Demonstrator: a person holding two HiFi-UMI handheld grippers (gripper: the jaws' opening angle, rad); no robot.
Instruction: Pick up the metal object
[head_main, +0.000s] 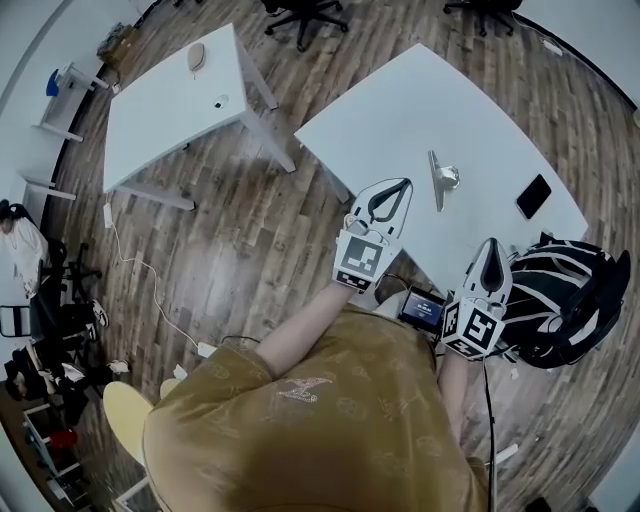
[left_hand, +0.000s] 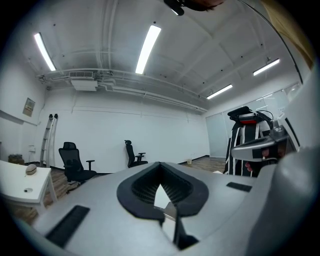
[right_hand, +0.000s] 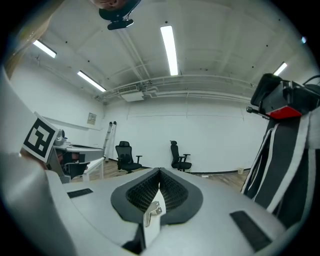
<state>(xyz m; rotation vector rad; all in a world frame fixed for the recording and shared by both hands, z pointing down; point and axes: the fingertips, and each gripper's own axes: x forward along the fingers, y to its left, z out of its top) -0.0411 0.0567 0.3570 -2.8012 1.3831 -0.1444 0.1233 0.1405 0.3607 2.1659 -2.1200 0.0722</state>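
Note:
The metal object (head_main: 441, 178), a flat silvery strip with a small bracket on it, lies on the near white table (head_main: 400, 110). My left gripper (head_main: 403, 185) hovers over the table's near edge, just left of the object, with its jaws closed tip to tip and nothing in them. My right gripper (head_main: 492, 245) is lower right, also shut and empty, short of the object. In the left gripper view, the left gripper (left_hand: 160, 164) shows a sliver of metal object (left_hand: 170, 211) through the gap behind its pads. The right gripper (right_hand: 159, 170) shows the same metal object (right_hand: 153, 210).
A black phone (head_main: 533, 196) lies on the same table to the right of the object. A black office chair (head_main: 570, 300) stands close at my right. A second white table (head_main: 175, 95) with small items stands to the left across wooden floor. A cable (head_main: 150, 280) trails on the floor.

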